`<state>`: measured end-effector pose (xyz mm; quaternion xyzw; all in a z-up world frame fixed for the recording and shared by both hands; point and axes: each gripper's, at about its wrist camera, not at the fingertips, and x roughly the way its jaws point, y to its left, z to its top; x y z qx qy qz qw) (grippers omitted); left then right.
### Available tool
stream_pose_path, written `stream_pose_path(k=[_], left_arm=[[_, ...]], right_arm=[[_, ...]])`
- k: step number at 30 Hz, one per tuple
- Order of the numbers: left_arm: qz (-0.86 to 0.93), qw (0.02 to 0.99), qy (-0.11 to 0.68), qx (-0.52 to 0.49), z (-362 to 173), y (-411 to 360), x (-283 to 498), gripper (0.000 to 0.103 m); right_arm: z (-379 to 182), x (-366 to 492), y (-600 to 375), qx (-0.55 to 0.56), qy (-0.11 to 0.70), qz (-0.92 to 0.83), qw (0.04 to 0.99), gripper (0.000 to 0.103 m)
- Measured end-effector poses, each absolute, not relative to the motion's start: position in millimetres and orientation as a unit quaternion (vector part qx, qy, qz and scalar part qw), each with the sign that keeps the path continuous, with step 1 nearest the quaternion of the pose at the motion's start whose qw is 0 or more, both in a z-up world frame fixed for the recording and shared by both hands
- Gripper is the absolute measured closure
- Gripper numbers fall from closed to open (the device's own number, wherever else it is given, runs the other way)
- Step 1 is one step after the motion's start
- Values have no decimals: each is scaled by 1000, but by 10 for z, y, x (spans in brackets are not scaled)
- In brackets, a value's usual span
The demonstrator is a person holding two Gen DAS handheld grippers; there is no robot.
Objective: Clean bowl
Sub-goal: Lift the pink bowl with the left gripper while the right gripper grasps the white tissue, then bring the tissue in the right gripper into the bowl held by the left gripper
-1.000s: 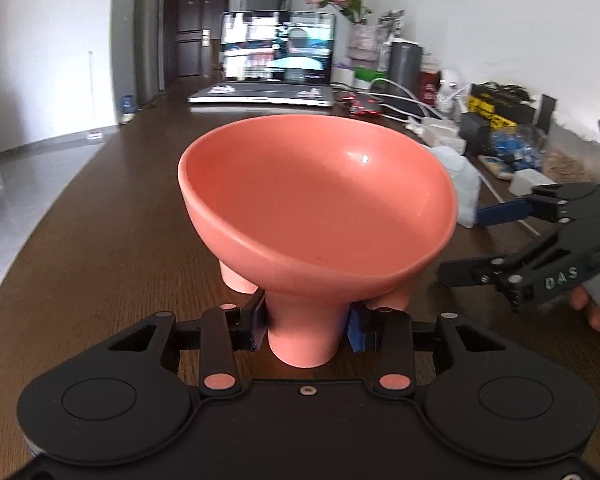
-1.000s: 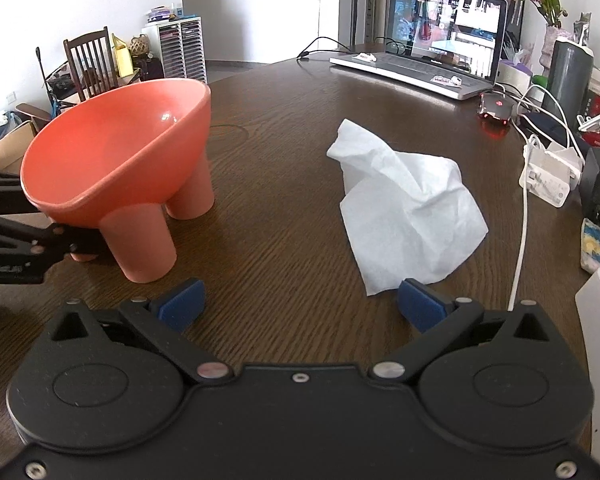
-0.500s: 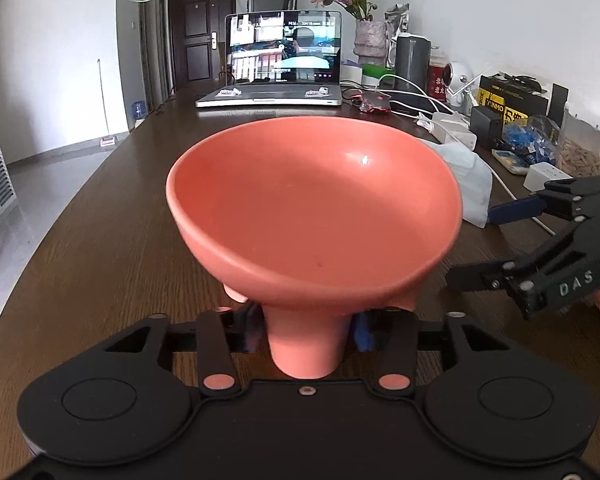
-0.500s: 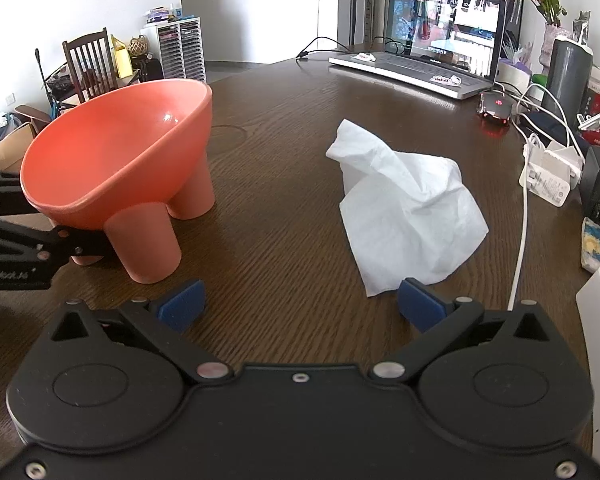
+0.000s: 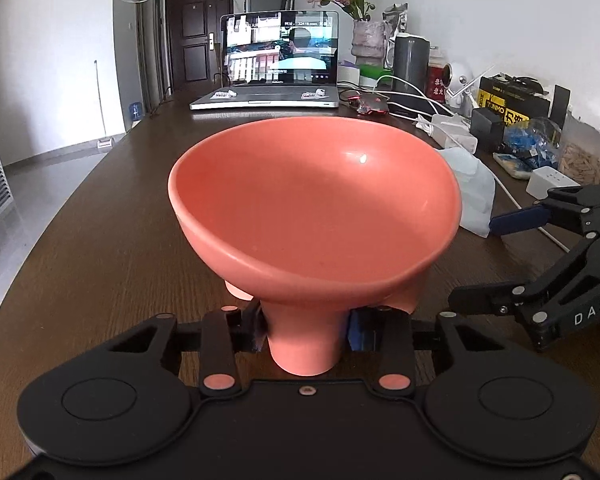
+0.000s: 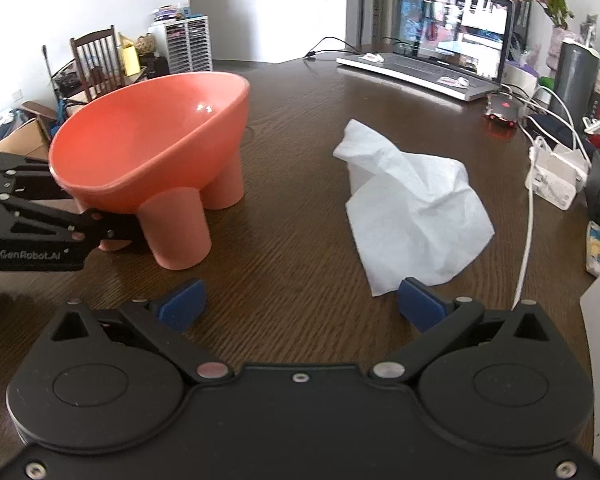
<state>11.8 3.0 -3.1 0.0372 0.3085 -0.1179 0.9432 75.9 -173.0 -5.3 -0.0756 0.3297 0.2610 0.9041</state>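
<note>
1. The left gripper (image 5: 305, 330) has its blue-padded fingers closed tight on one stubby leg of the coral-pink, glossy three-legged bowl (image 5: 316, 208), pinching it from both sides
2. That bowl stands on the dark brown wood-grain table (image 6: 300, 240), its rim tipped toward the left gripper's side; the right wrist view shows at least two other legs resting on the tabletop
3. The right gripper (image 6: 302, 305) sits low over the table with its fingers spread wide and nothing between them
4. Just beyond its right blue fingertip (image 6: 422, 304) lies a crumpled white paper tissue (image 6: 412, 204), well apart from the bowl
5. Farther back, an open silver laptop (image 5: 278, 68) with a lit screen sits on the table
6. Beside it lie a red-lit mouse (image 6: 502, 110), white cables and chargers (image 6: 556, 178), and a vase of pink flowers (image 5: 366, 36)
</note>
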Motion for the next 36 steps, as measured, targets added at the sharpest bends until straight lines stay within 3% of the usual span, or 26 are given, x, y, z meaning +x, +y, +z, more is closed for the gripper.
stream_pose_path(k=[8,16,22,25,26,32,35,36], left_arm=[[-131,941,311,21,-28,93,71,65],[-146,939,309,38,-19,74,17,65],[-148,939,309,34,-26,80,18,65],[-149,939,309,31,-31,104,15,65],[-150,939,310,29,-33,116,13,65],[-150,938,310,29,-32,113,24,65],[-151,938,311,26,-32,121,34,65],[-151,938,311,25,-31,123,37,65]], right_arm=[[-8,616,-1695,-112,308,283,901,5],[414,525,-1755,-185,268,282,902,8],[438,1055,-1888,-177,311,253,899,18],[345,1297,-1934,-169,338,240,894,35],[314,1378,-1950,-167,347,236,892,47],[185,1648,-2000,-146,389,228,881,60],[185,1614,-1970,-167,385,240,875,102],[183,1588,-1948,-181,379,238,876,102]])
